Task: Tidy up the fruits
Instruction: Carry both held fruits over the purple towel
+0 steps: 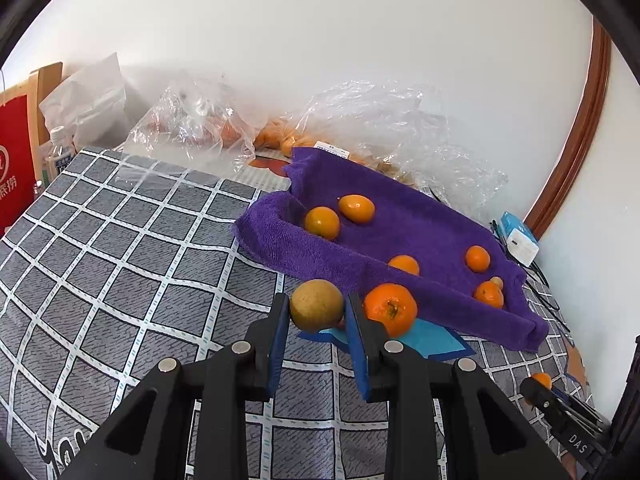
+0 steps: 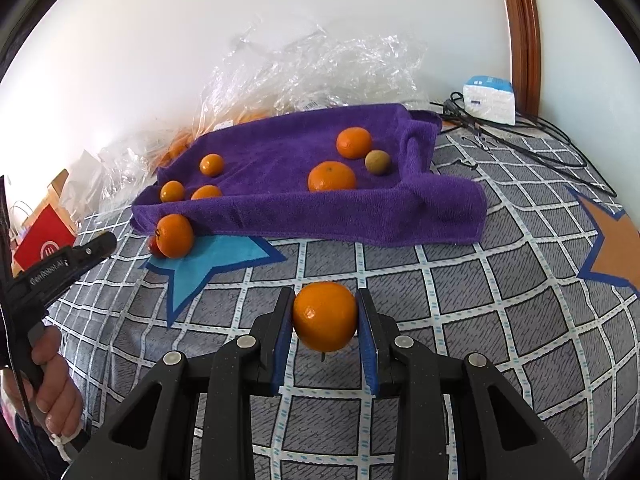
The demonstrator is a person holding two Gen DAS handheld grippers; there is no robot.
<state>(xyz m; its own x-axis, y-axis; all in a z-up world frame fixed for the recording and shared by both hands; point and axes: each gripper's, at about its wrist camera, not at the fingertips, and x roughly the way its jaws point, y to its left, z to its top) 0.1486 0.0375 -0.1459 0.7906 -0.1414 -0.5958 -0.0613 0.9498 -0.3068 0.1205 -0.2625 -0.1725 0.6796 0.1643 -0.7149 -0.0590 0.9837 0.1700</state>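
My left gripper point(image 1: 317, 306) is shut on a brownish-yellow round fruit point(image 1: 316, 305), held just above the cloth near the purple towel's near edge. An orange mandarin point(image 1: 390, 309) lies right of it on a blue star patch, beside a small red fruit point(image 2: 154, 246). My right gripper point(image 2: 325, 316) is shut on an orange mandarin point(image 2: 325, 316), held above the checked cloth in front of the purple towel point(image 2: 280, 208). The towel point(image 1: 400, 236) holds several mandarins and kumquats and one brownish fruit point(image 2: 377, 162). The left gripper also shows in the right wrist view point(image 2: 100, 246).
A grey checked tablecloth point(image 1: 120, 260) covers the table. Clear plastic bags with fruit point(image 1: 360, 120) lie against the wall behind the towel. A white charger box point(image 2: 490, 100) with black cables sits at the far right. A red box point(image 1: 12, 160) and a bottle point(image 1: 60, 152) stand at the left.
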